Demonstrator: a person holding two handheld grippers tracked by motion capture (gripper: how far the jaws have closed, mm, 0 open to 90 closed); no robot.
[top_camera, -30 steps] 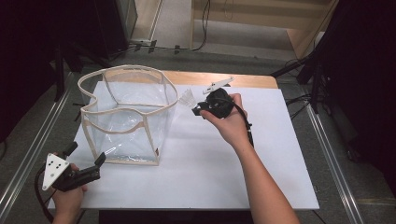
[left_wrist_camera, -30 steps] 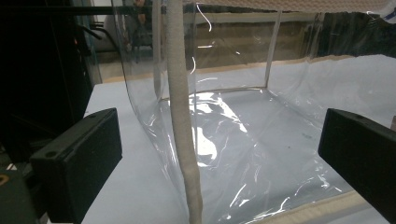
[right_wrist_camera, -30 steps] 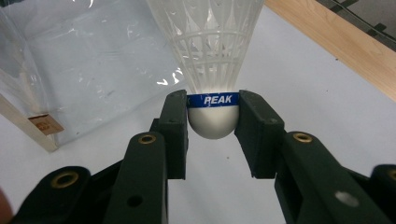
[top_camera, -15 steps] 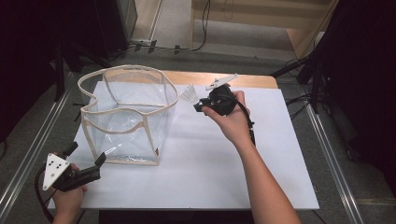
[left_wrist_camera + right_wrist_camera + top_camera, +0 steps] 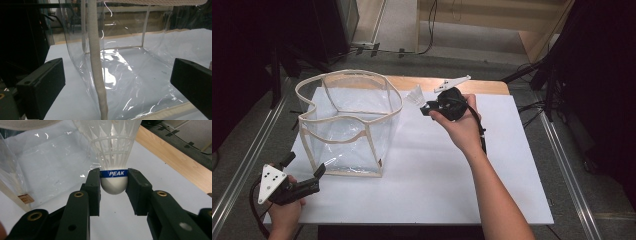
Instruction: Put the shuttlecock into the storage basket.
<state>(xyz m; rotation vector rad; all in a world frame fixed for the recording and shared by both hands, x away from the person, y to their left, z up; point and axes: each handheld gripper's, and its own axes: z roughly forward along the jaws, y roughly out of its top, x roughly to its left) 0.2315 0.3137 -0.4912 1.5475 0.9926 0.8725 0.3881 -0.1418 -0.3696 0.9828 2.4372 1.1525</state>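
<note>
Right gripper [image 5: 113,185] clamped on shuttlecock [image 5: 113,157] cork, held up center-top of high view, just beside clear bag [image 5: 349,122] rim; probably going in, drop still pending. Left gripper [image 5: 117,82] jaws wide, facing bag's corner seam, bottom left

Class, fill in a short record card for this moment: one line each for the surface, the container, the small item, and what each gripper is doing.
Surface: white table top with a wooden strip along its far edge
Container: clear plastic bag with beige trim, standing open on the table's left part
Small item: white shuttlecock with a blue band reading PEAK
Right gripper: shut on the shuttlecock's rounded base, held beside the bag's rim
Left gripper: open, jaws wide apart, facing the bag's near corner seam
</note>
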